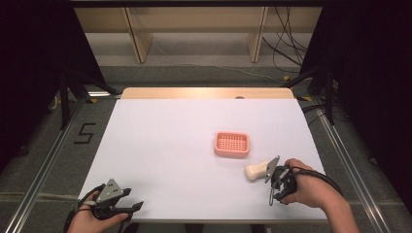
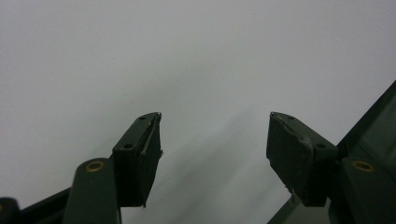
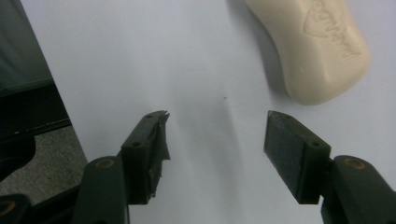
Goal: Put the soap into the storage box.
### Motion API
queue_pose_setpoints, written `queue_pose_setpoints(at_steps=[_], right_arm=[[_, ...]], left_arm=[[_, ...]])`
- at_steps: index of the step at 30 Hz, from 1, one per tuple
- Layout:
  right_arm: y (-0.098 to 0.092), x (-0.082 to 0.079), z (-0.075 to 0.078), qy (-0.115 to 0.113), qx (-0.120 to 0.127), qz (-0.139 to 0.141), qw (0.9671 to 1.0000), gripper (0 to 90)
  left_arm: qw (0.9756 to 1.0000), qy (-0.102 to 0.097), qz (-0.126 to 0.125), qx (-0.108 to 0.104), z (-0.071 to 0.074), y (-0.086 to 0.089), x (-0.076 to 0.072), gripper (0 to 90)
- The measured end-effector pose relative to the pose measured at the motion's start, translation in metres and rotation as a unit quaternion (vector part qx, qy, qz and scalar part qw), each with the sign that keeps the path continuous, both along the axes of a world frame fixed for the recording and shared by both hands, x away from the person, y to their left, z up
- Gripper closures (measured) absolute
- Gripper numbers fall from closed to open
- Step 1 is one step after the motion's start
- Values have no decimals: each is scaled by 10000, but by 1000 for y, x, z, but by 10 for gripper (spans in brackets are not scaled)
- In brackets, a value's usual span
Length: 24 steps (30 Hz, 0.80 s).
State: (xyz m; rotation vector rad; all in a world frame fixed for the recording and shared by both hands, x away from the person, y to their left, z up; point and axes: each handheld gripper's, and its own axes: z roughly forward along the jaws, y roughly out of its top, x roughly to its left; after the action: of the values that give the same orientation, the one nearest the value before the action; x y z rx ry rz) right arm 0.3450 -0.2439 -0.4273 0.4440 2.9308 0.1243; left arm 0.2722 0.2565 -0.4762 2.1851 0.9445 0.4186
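Soap bar lying on bench beside right gripper, not yet picked up; dish empty.

High view: cream, rounded soap bar [image 1: 256,170] lies right of frame centre, low, touching/just beside right gripper [image 1: 273,175] and near the pink slotted plastic soap dish [image 1: 231,144], which sits above-left of it with nothing in it. Left gripper [image 1: 137,206] rests at lower left on the white-covered bench [image 1: 165,145], well apart from both. Judged: approach stage, w/ grasp, lift and placing in dish all left to do. Left gripper view: jaws spread wide, nothing between, plain white surface ahead. Right gripper view: jaws also apart and empty; soap at upper right, off the jaw line; shows embossed lettering on the bar, not legible from above.
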Motion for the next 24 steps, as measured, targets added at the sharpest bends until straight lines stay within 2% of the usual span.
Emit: queue_pose_setpoints(at_steps=[4, 6, 7, 10, 11, 15, 20, 21, 22, 24], right_arm=[[0, 7, 4, -97, 22, 110, 9999, 381], [1, 10, 5, -152, 16, 93, 9998, 381], [2, 12, 6, -170, 25, 99, 9998, 381], [3, 18, 8, -235, -26, 239, 9994, 380], [6, 22, 9, -222, 35, 277, 9994, 376], [11, 31, 8, -187, 70, 373, 9991, 364], [16, 42, 8, -248, 94, 440, 9987, 362], [17, 43, 8, -261, 79, 375, 9989, 361], [18, 44, 8, -226, 61, 326, 9992, 360], [20, 50, 7, -216, 44, 622, 9978, 359]], left_arm=[[10000, -6, 2, -18, 0, 0, 0, 350], [9999, -123, -41, 82, 0, 0, 2, 350], [10000, -7, 3, -24, 0, -1, 0, 350], [10000, 7, -11, -26, 0, 0, 0, 350], [10000, -17, 28, -83, -1, 0, 0, 350], [10000, -34, -18, -32, 0, 0, 0, 350], [10000, -45, 9, -61, -1, 0, 0, 350], [9999, 84, -101, 89, 1, 2, 0, 350], [10000, 65, -52, 23, 0, 1, 0, 350], [10000, -3, -25, -28, 0, 0, 0, 350]])
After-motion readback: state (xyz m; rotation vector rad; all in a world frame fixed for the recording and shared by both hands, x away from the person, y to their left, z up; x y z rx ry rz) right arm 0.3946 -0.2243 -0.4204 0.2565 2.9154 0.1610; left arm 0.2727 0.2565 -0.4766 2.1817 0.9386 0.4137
